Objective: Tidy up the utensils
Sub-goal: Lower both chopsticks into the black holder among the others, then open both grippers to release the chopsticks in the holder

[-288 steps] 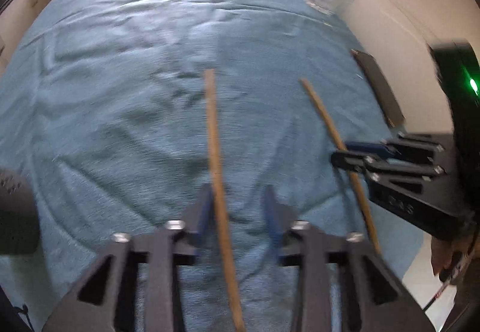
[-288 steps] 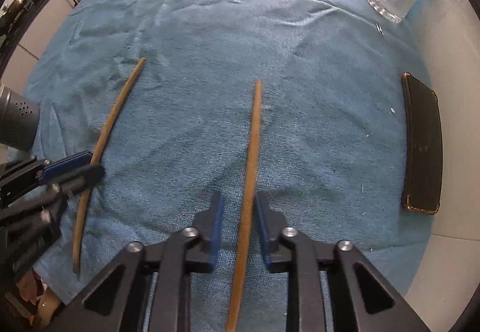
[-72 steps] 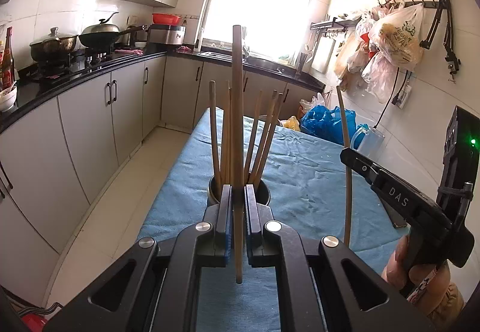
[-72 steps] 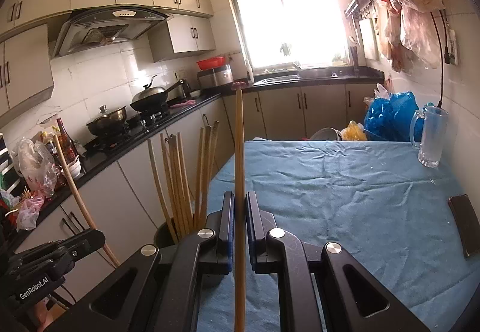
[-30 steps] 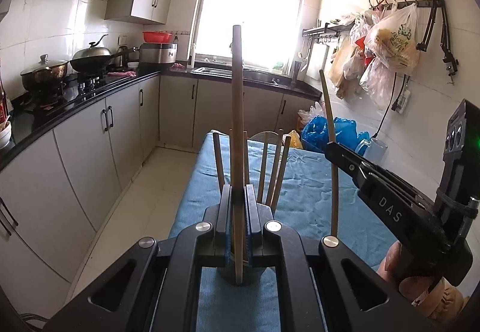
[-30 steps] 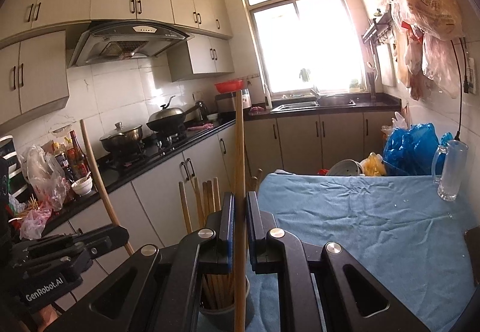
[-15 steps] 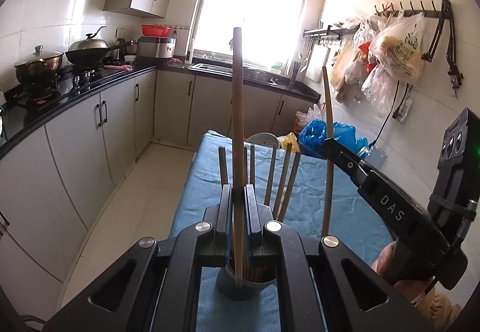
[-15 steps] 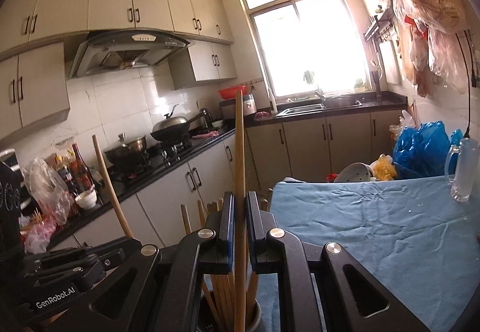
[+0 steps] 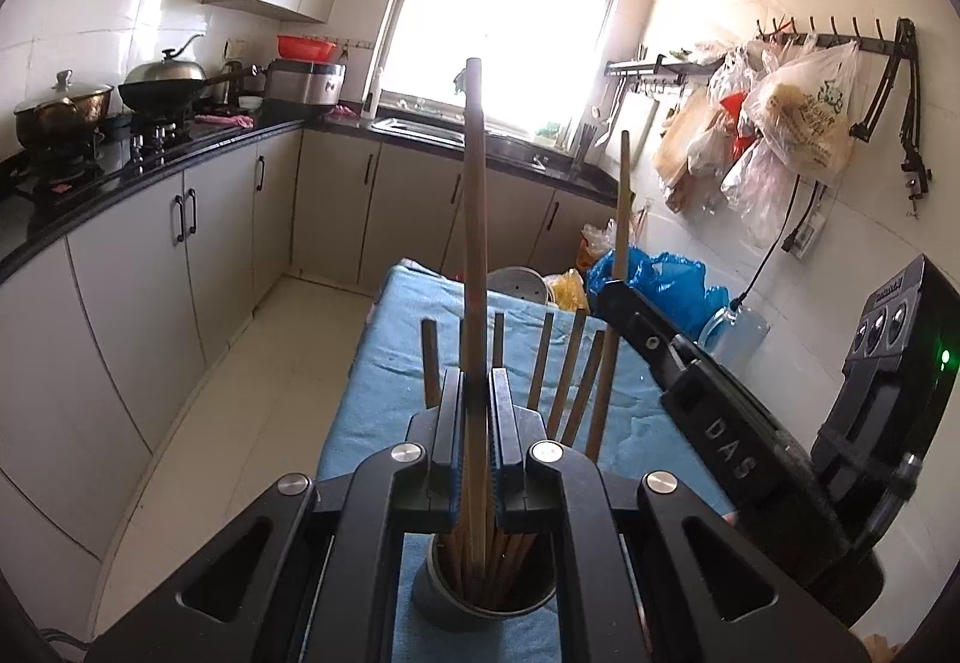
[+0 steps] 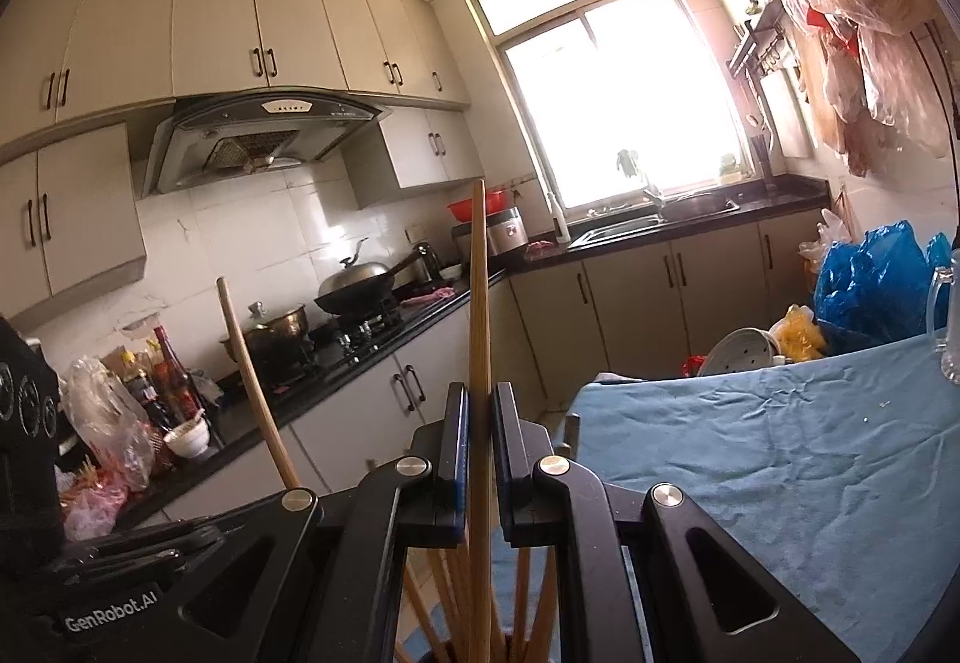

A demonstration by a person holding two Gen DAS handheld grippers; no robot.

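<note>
Light-brown wooden chopsticks (image 9: 475, 255) stand in a grey metal holder (image 9: 480, 600). The surface (image 9: 384, 393) wears a plain blue cloth. Each black hand-held gripper (image 9: 475, 459) has blue pads (image 10: 459, 447). Beyond: a blue plastic bag (image 9: 654, 276), a red bowl (image 9: 306, 46), cream cabinets (image 10: 204, 33), black counters (image 9: 150, 165).

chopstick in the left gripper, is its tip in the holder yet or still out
In: the chopstick stands upright, its lower end among others below the holder rim, left gripper shut on it.

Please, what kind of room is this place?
It is a home kitchen. A wok sits on the gas stove, a range hood hangs above it, and a sink lies under the window, with grey cabinets below the counter.
</note>
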